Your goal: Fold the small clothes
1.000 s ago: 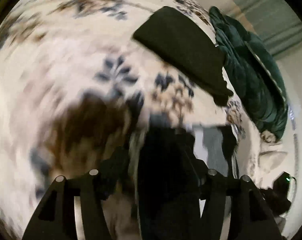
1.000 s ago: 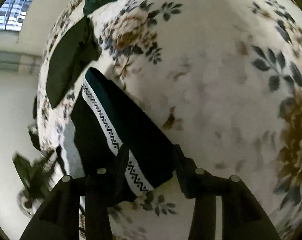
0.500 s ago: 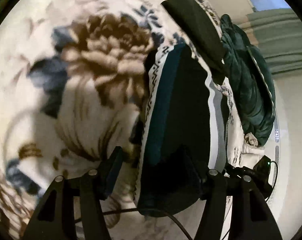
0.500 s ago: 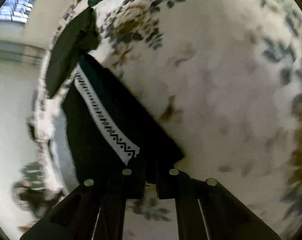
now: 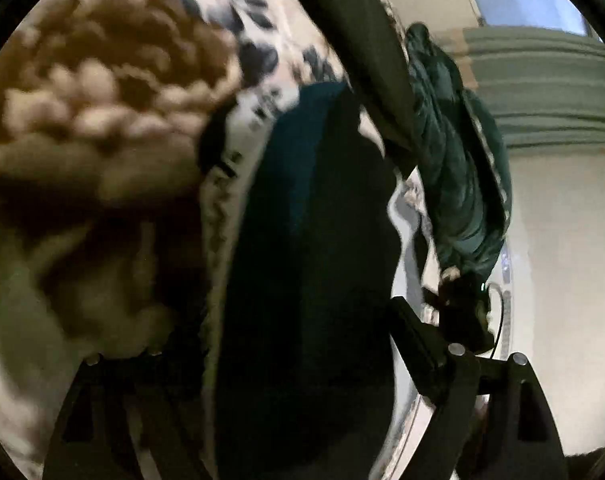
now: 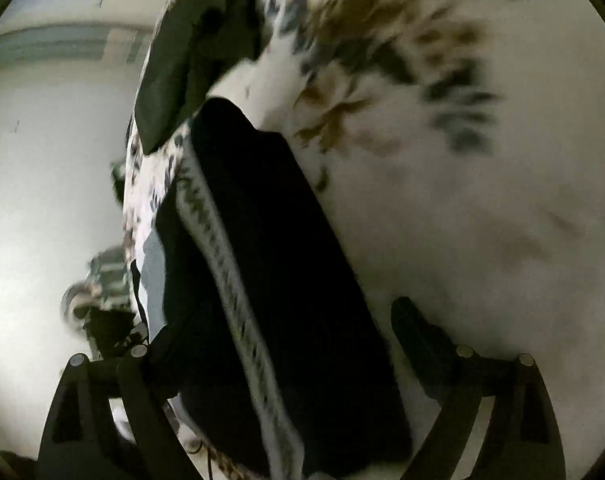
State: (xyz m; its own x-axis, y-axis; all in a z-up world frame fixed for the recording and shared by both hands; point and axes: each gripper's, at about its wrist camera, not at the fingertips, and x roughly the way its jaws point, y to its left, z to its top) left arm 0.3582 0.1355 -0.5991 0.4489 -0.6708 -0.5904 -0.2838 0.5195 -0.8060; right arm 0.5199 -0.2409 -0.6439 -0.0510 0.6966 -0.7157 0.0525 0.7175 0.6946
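- left gripper [image 5: 278, 344]: jaws wide and opening, pointing down at a slant
- left view: its right finger [image 5: 418, 340] runs from 5 o'clock in toward centre, tip clear in the open; left finger low at 7 o'clock, tip lost in blur and dark
- dark folded garment [image 5: 310, 260] lies between the left jaws; pads not seen pressing it
- right gripper [image 6: 278, 336]: jaws wide and opening, tilted steeply down
- right view: fingers [image 6: 418, 328] at 5 and 7 o'clock, tips splayed well apart
- same garment between the right jaws; right tip stands off it, left tip just beside its edge, contact unclear
- no hand or sleeve visible in either view
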